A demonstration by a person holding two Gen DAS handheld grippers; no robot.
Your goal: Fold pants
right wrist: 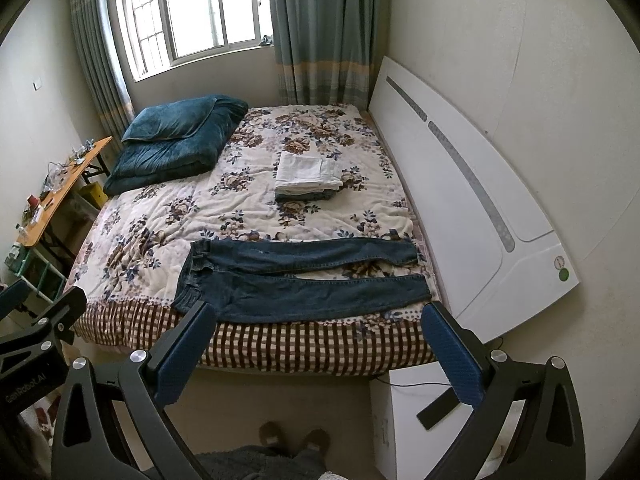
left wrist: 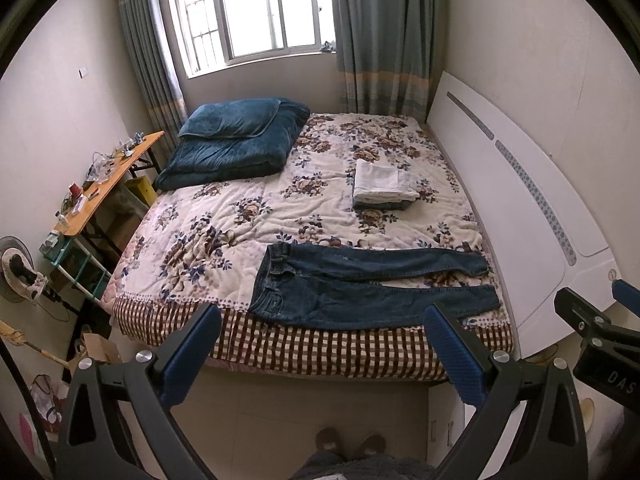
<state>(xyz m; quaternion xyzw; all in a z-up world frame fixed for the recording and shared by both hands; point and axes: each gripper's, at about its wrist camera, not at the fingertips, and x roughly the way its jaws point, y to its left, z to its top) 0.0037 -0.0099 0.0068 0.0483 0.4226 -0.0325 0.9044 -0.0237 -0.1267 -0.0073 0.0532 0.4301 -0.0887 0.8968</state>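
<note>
Both tongs stood wide with nothing between the blue pads: the left gripper (left wrist: 322, 344) and the right gripper (right wrist: 320, 342) hung above the floor, short of the bed (left wrist: 320, 344). At twelve o'clock from each, the jeans (left wrist: 360, 284) lay flat along the near edge, waistband toward nine, legs parted toward three. Farther back at one o'clock sat a folded stack of clothes (left wrist: 382, 186); a teal quilt (left wrist: 236, 144) lay at eleven.

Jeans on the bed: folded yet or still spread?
Spread. The jeans lie flat at the bed's near edge, both legs full length and apart, waistband to the left. No fold visible.
</note>
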